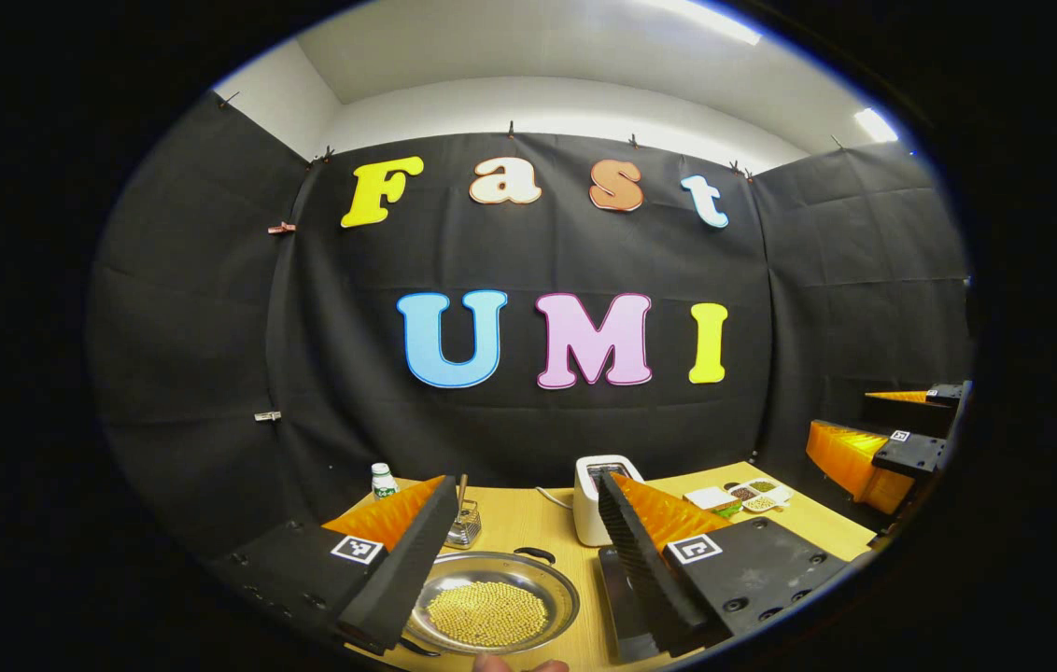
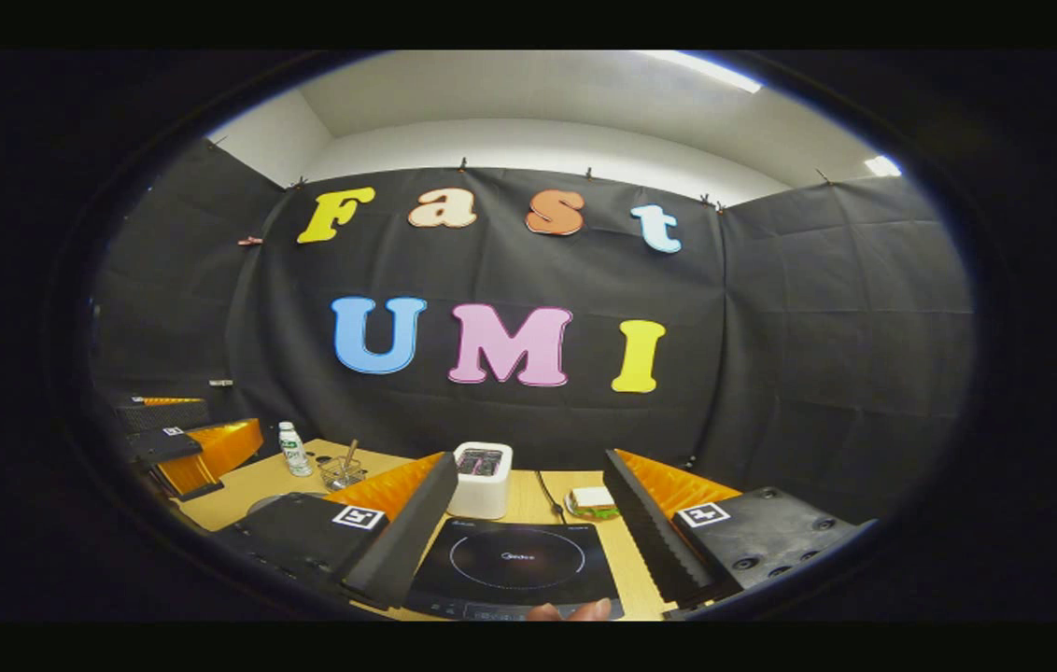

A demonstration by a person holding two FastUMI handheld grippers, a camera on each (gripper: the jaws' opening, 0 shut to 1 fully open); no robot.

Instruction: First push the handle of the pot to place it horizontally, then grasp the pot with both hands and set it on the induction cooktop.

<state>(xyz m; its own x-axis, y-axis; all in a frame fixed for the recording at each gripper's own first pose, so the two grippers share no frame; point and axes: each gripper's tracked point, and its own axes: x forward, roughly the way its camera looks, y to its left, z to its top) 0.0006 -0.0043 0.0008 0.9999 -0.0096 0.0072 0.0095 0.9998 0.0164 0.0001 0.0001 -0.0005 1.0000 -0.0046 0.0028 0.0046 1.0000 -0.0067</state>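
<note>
- Left gripper spread wide above the pot of yellow beans; its near rim is cut off, its dark handle on the far side
- Right gripper gaping over the induction cooktop; white toaster beyond

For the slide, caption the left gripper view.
Open left gripper poised above the bean-filled pot on the wooden table, toaster behind.

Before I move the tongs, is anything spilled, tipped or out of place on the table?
Nothing stands out. The pot sits level with its yellow beans all inside, the cooktop is bare, and the toaster and bottle stand upright. Both tongs, left and right, are open and holding nothing.
</note>
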